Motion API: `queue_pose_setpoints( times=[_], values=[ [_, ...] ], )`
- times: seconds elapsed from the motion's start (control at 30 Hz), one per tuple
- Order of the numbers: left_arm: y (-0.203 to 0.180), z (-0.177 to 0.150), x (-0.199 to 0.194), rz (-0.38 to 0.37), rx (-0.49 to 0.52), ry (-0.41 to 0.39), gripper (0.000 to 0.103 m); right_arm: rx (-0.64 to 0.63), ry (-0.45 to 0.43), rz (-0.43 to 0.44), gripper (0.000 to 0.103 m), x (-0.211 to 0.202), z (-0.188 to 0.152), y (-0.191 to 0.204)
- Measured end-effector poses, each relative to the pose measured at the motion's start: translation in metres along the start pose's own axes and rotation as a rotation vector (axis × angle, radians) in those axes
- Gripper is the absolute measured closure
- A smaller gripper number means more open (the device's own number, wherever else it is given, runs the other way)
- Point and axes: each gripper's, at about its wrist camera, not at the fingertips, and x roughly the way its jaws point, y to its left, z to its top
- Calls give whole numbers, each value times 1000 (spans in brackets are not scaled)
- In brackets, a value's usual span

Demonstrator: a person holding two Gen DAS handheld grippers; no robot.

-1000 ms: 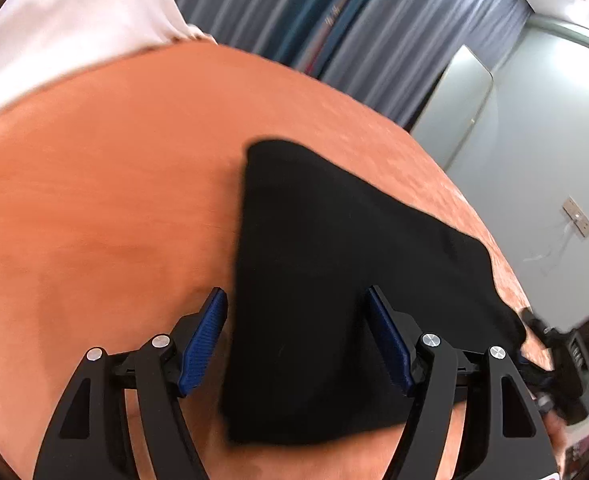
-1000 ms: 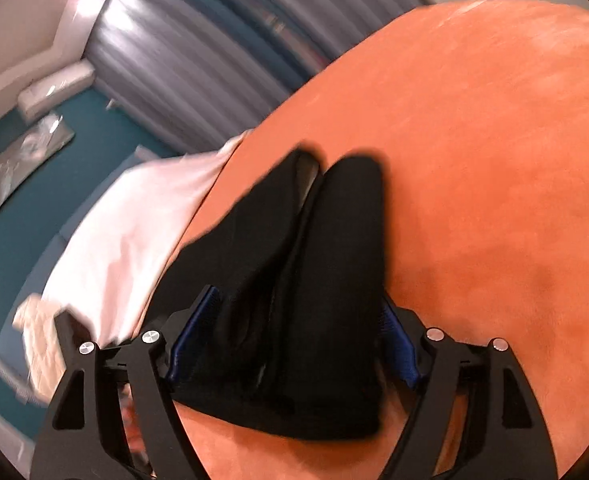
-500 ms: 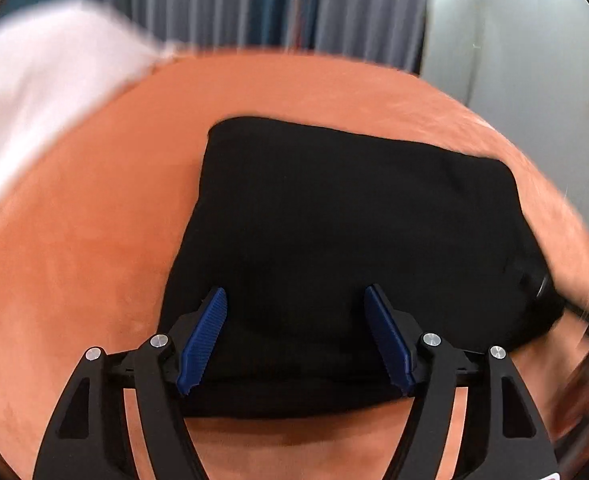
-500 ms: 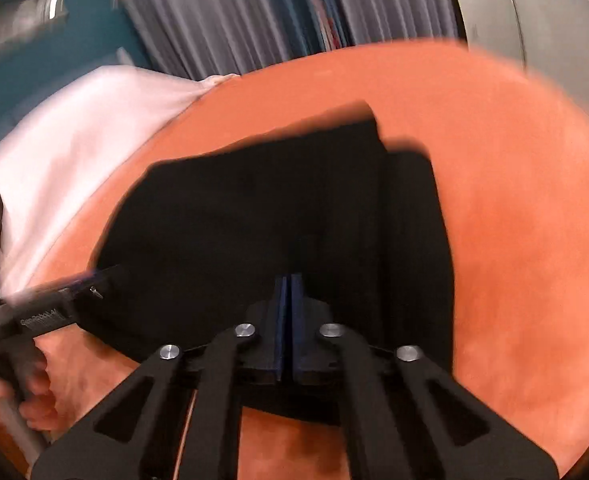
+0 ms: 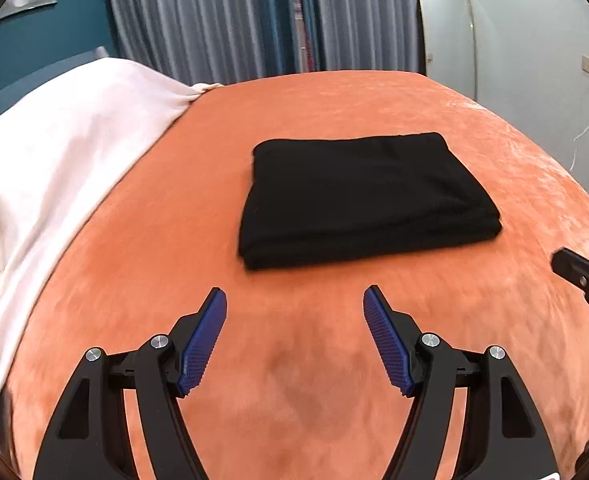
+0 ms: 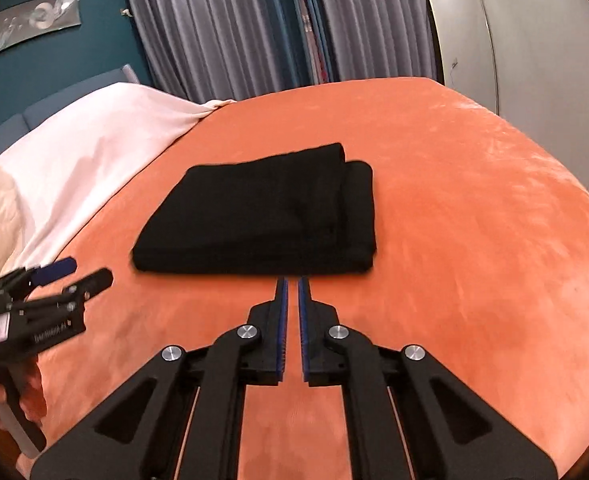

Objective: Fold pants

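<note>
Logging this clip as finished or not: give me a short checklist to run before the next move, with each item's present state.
1. Pants folded into a compact stack: ok.
2. Stack lies fully on the orange bedspread, away from its edges: ok.
3. Left claw open, nothing between its pads: ok.
4. Right claw shut, no cloth caught in it: ok.
5. Both claws short of the stack, not touching it: ok.
6. Layers aligned: not ok; in the right wrist view one layer sticks out past the rest on the right.
</note>
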Motion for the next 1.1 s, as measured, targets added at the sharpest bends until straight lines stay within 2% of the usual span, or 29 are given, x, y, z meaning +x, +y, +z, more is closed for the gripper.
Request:
queue_pose_setpoints(
  times=[0.17,0.27,0.33,0.37,0.4,0.47,0.7,0.93,0.97,1.0,1.03,1.1],
  values=[
    [-7,-20,-46,12,-33,0,35,24,-46,-29,97,-54,-30,19],
    [-14,-33,-70,51,-32,-24,34,50,-62,-46,97,-77,-46,25],
    [-14,-42,-86,67,-27,-34,30,65,-69,-46,93,-88,-57,28],
    [-12,-45,-89,67,-35,-37,29,74,-72,-48,83,-93,-61,28],
    [-10,-50,-95,60,-44,-39,28,82,-77,-52,67,-93,-62,28],
    [-9,-58,-98,60,-58,-32,28,89,-87,-71,54,-99,-72,27],
    [-7,-84,-108,75,-58,-19,28,75,-60,-86,54,-111,-95,30],
    [-2,-91,-120,73,-72,-22,28,57,-58,-74,52,-117,-100,37],
    [0,-91,-124,72,-75,-31,28,52,-63,-72,47,-119,-98,38],
    [0,-90,-127,76,-78,-37,22,48,-72,-71,40,-122,-97,40],
    [1,-90,-132,87,-78,-52,16,40,-84,-71,38,-125,-96,42],
    [0,-87,-142,111,-64,-86,16,23,-99,-72,37,-130,-91,46]
  ],
)
